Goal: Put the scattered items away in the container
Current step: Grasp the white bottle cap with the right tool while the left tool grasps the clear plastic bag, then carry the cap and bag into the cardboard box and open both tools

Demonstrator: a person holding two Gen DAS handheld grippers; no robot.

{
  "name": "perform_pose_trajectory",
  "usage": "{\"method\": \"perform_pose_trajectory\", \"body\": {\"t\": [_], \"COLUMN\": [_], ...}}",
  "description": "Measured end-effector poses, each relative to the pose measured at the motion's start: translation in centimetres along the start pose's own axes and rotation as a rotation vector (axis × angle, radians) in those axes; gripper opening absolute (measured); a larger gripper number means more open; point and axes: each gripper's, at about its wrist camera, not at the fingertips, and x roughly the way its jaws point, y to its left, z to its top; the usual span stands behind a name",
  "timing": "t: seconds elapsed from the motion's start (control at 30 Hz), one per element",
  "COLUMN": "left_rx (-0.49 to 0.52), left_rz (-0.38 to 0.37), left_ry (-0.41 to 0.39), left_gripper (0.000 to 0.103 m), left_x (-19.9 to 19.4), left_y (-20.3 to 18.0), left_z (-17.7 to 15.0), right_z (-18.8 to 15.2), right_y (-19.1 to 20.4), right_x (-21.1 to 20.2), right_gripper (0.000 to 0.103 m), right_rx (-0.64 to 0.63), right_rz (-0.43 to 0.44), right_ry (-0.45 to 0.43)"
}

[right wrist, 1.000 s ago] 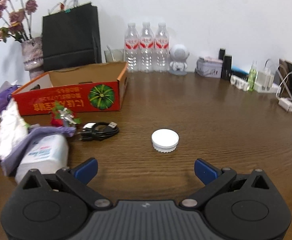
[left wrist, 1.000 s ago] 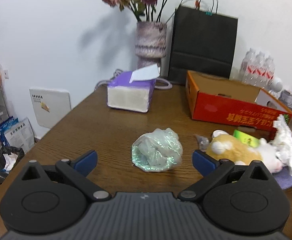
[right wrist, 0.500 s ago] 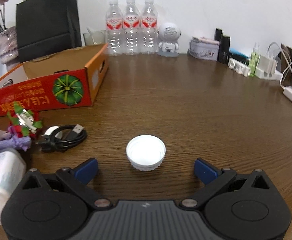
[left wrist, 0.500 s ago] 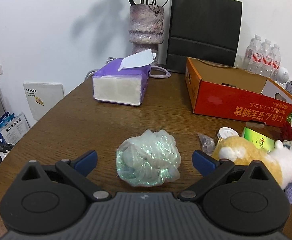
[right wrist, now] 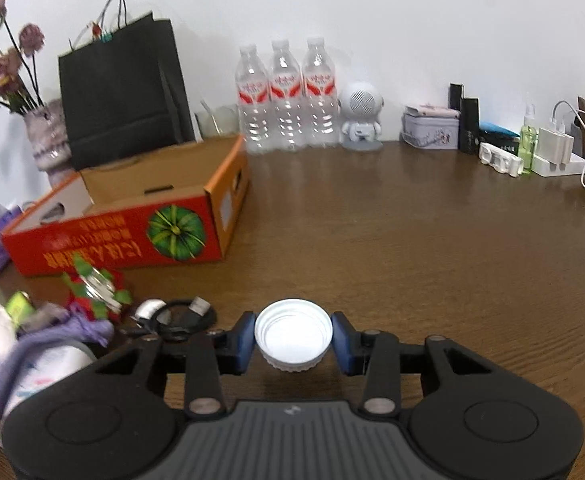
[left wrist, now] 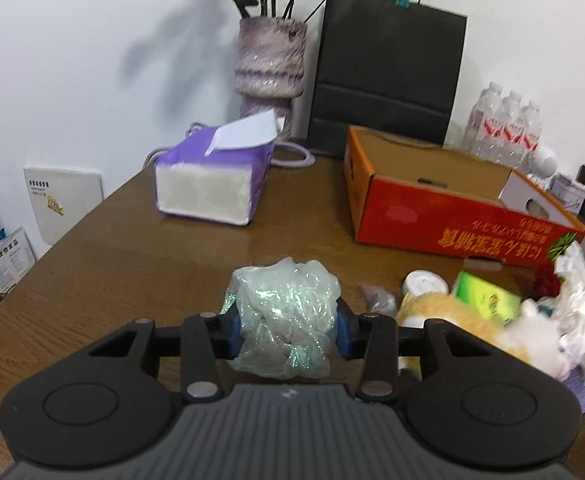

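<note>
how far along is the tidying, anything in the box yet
Early. Nothing shows inside the visible part of the orange cardboard box. In hand: the left gripper is closing on the crumpled plastic bag, the right gripper on the white lid. Left on the table: plush toy, green packet, black cable and purple cloth.

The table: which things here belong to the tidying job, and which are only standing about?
Job:
- crumpled iridescent plastic bag, between left tongs, closing
- white ribbed plastic lid, between right tongs, closing
- open red cardboard box

Standing about:
- three clear water bottles
- black paper bag
- purple tissue pack
</note>
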Motion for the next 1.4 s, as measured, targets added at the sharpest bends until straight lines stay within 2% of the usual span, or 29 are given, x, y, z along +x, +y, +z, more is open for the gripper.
{"method": "perform_pose_trajectory", "body": {"t": [0.2,0.4,0.5,0.63,0.73,0.83,1.07,1.17,1.3,1.37,1.4], "left_rx": [-0.005,-0.023,0.004,0.015,0.026,0.051,0.047,0.028,0.029,0.033,0.036], "left_rz": [-0.083,-0.212,-0.241,-0.258,-0.248,-0.193,-0.142,-0.151,-0.146,-0.143,-0.139], "left_ry": [-0.066,-0.142,-0.179,-0.188,-0.186,-0.186,-0.099,-0.063,-0.065,-0.066,-0.063], "left_gripper": [0.043,0.044,0.044,0.044,0.044,0.044,0.044,0.044,0.045,0.048,0.055], "left_x": [-0.7,-0.1,0.7,2.5,4.2,6.3,11.4,12.2,12.1,12.0,12.0], "left_y": [-1.9,-5.6,-7.8,-9.9,-11.2,-12.3,-12.4,-12.0,-11.7,-11.8,-11.9], "left_z": [2.4,6.1,7.7,9.5,10.2,10.7,11.1,10.7,10.6,10.6,10.6], "right_z": [1.8,5.0,6.7,8.7,9.6,10.0,9.4,9.3,9.0,9.1,9.1], "right_y": [2.1,7.0,9.3,11.9,13.6,14.9,15.5,15.3,15.2,15.2,15.2], "right_x": [-0.5,0.1,1.5,3.6,5.3,7.1,10.3,10.8,11.1,11.2,11.2], "right_gripper": [0.039,0.039,0.039,0.039,0.039,0.039,0.039,0.039,0.039,0.039,0.039], "right_rx": [-0.014,-0.029,-0.033,-0.057,-0.048,-0.065,-0.109,-0.106,-0.105,-0.105,-0.105], "right_rz": [0.039,0.117,0.107,0.105,0.125,0.127,0.114,0.115,0.111,0.11,0.109], "right_ry": [-0.049,-0.118,-0.143,-0.154,-0.133,-0.123,-0.057,-0.038,-0.026,-0.021,-0.02]}}
